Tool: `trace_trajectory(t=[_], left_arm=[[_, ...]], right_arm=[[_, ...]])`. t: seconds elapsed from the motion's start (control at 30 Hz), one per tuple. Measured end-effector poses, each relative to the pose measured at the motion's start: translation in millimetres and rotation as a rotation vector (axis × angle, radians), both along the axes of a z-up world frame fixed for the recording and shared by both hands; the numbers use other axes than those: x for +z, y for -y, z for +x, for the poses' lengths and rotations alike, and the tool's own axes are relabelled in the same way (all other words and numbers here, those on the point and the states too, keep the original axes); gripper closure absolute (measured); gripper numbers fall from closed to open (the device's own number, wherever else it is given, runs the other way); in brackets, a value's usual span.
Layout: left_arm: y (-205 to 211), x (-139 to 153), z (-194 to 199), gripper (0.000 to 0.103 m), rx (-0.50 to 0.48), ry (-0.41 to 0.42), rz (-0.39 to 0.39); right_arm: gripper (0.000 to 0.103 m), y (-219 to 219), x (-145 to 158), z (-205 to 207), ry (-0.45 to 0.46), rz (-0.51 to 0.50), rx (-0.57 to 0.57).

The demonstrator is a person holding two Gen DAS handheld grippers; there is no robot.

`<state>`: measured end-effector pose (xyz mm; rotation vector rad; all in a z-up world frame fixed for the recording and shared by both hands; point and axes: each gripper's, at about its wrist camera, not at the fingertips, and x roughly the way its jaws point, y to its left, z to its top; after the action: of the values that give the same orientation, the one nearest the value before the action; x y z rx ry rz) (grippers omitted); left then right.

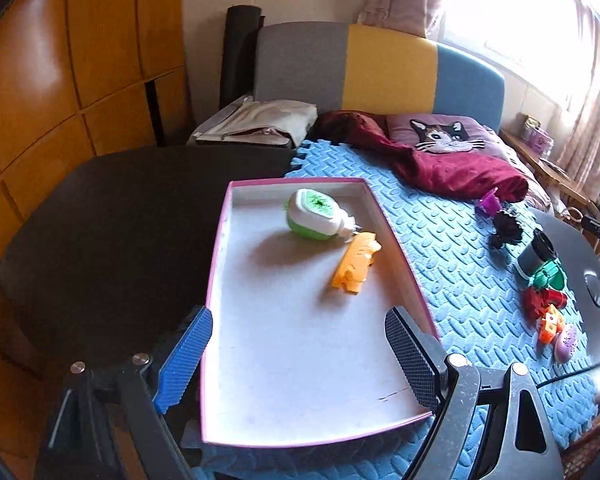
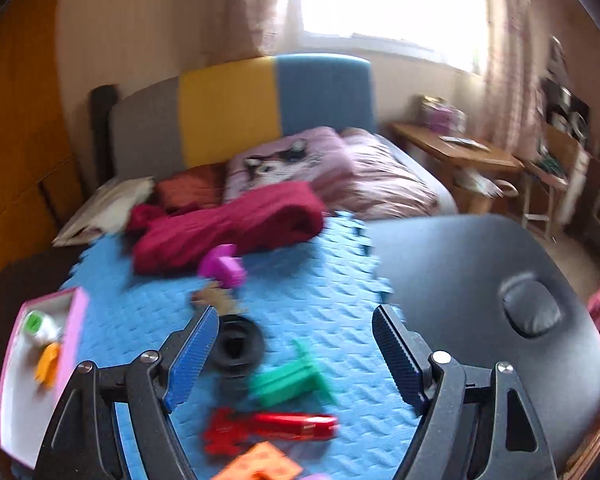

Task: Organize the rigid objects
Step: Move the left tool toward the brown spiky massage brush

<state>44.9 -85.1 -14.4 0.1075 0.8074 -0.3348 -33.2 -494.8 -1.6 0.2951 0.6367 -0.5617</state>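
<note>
Blue foam mat (image 1: 452, 264) over a bed, tri-colour headboard (image 1: 380, 68), bright window (image 2: 380, 0) behind. Pink-rimmed tray (image 1: 300, 360) holds a green bottle (image 1: 316, 216) and orange toy (image 1: 356, 266). Loose toys (image 2: 292, 380) on mat. Left gripper (image 1: 296, 360) and right gripper (image 2: 292, 360): jaws released, empty.

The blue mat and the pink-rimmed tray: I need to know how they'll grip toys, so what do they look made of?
Blue mat: probably soft foam, matte, given its embossed pattern and jigsaw-toothed interlocking edge. Pink-rimmed tray: looks like cardboard, with a thin pink rim, a dull white floor and a small scuff near the front; stiff plastic cannot be ruled out.
</note>
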Motion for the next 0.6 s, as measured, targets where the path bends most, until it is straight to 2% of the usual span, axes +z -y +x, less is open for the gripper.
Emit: trace_trajectory(t=[0.1, 0.23, 0.4, 0.6], left_arm=[[12.2, 3.1, 1.2, 0.014, -0.027, -0.001, 0.002], [36.8, 4.2, 3.4, 0.014, -0.077, -0.011, 0.008], [75.4, 4.5, 6.7, 0.014, -0.148, -0.04, -0.02], [125.4, 1.5, 20.3, 0.017, -0.225, -0.109, -0.058]], right_arm=[[0.022, 30.7, -17.0, -10.9, 0.008, 0.058, -0.065], [0.022, 66.9, -34.1, -31.4, 0.065, 0.232, -0.168], [0.022, 76.6, -39.6, -42.6, 0.096, 0.308, -0.194], [0.022, 70.6, -41.0, -34.3, 0.092, 0.321, -0.153]])
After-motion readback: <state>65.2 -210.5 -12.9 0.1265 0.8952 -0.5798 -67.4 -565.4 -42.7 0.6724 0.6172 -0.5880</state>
